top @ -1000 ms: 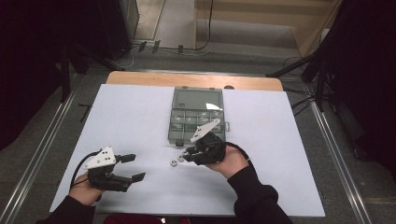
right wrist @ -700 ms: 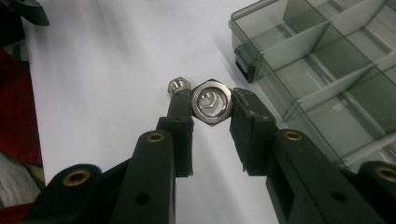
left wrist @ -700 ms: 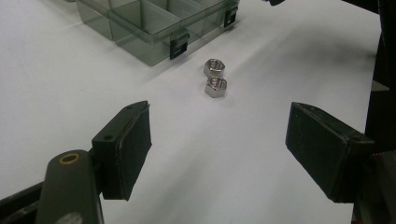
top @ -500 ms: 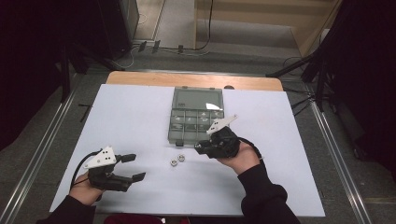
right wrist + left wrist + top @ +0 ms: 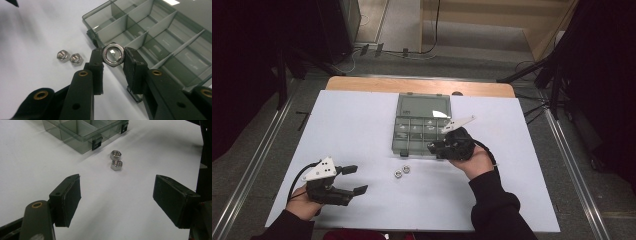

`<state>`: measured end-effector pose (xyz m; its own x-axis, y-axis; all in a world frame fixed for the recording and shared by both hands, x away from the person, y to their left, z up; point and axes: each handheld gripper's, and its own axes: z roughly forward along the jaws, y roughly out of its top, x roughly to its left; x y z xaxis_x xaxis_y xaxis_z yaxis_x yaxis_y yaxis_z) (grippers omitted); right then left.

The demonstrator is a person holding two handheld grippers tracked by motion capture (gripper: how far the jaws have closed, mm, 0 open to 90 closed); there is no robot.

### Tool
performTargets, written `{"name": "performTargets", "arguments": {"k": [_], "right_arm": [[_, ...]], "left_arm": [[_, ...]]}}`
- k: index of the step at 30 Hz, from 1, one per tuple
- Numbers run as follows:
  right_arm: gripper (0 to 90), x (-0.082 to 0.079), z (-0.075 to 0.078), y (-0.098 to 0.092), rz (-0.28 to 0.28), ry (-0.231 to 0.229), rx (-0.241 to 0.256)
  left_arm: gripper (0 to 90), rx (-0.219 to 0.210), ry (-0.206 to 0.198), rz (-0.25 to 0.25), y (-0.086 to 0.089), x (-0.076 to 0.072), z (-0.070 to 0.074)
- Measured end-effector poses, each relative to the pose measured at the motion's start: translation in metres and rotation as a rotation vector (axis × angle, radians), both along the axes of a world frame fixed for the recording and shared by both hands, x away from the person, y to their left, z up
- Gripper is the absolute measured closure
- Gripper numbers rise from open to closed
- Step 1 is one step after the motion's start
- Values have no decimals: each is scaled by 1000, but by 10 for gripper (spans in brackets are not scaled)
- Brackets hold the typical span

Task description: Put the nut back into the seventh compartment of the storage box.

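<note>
Clamped between the jaws of the right gripper [image 5: 113, 58] a steel hex nut [image 5: 113, 55] is seen in the right gripper view, held on edge so that its threaded bore faces the camera. The nut is carried just over the near corner of the clear compartment box [image 5: 160, 37], whose dividers are spread out beyond and to the right of it. Two loose nuts [image 5: 69, 56] are seen lying side by side on the white table [image 5: 37, 32], left of the box corner and apart from it.

From the high view, the right gripper [image 5: 434, 147] is found at the near right corner of the compartment box [image 5: 422, 125], held by a hand [image 5: 476, 161] in a dark sleeve. The two loose nuts [image 5: 401, 171] are placed just in front of the box's near edge. The left gripper [image 5: 354, 179] is held low over the table [image 5: 362, 120], well away from the box toward its near left, with its jaws spread.

By the left gripper view, the left gripper [image 5: 117, 202] is shown released, its jaws wide apart with nothing between them. The loose nuts [image 5: 116, 161] are seen touching each other, just short of the box [image 5: 80, 132] with its black latches.
</note>
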<state>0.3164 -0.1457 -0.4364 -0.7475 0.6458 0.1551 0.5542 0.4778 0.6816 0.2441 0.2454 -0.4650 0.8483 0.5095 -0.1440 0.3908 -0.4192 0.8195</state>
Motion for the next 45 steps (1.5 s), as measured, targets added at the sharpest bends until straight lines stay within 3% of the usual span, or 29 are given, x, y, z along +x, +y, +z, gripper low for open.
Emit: {"name": "performTargets", "arguments": {"k": [7,13,18,31,36,39,45], "right_arm": [[712,14,5,7,-8,-22,-14],[712,24,4,8,-54,-43,-15],[712,34,-3,9,-74,-17,-11],[711,42,-25,15,-86,63,-81],[706,42,-26,16,-90,58,-91],[565,43,-25,15,-109,41,-82],[445,39,-18,12,-100,21,-48]], "left_arm": [[227,6,5,11,0,0,-1],[227,9,4,8,0,1,-2],[227,14,4,8,1,1,-2],[227,12,3,9,0,0,-2],[228,18,3,8,1,0,-2],[227,19,3,10,1,0,-1],[227,12,1,10,1,0,-1]]}}
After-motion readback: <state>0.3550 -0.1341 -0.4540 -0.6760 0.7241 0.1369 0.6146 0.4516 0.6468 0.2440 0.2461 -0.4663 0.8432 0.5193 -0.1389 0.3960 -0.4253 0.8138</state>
